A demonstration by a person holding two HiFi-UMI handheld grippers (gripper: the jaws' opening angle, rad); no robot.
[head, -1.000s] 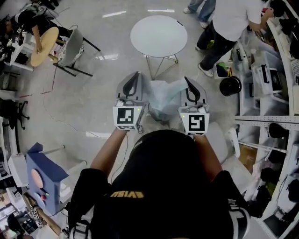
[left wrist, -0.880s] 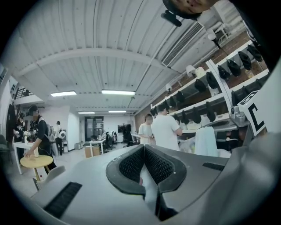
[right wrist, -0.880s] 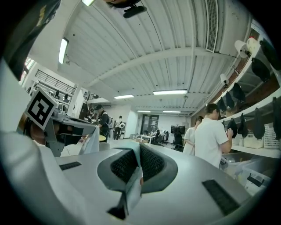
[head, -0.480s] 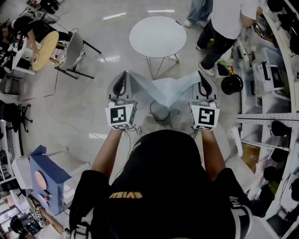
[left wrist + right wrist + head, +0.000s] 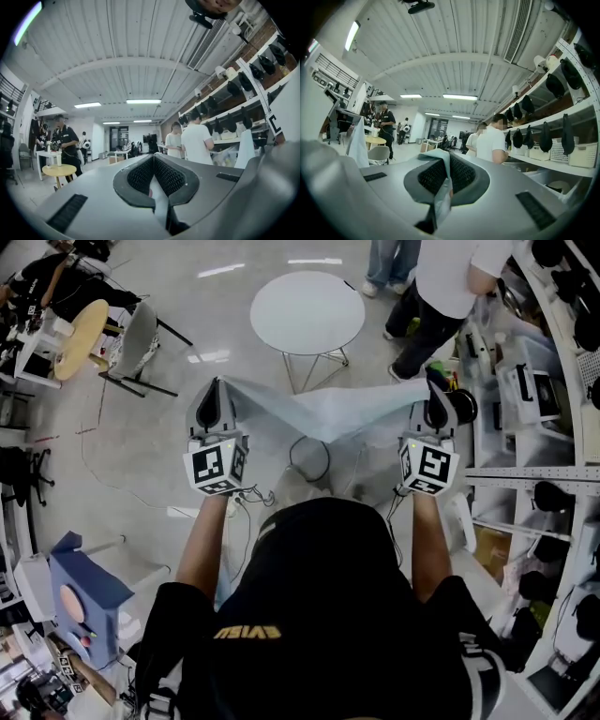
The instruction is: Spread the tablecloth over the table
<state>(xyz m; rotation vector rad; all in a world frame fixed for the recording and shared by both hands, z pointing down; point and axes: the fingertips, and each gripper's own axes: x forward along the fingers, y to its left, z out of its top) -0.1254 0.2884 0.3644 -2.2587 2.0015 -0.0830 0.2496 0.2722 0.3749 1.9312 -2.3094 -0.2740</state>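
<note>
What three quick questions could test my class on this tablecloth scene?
1. True or false: the tablecloth lies on the round table.
2. Which grippers are shut on the tablecloth? A. left only B. both C. neither
3. Fill in: the round table's top is ___ in colour.

Key:
1. False: it is held in the air, short of the table.
2. B: the left gripper and the right gripper each pinch a corner.
3. White.
</note>
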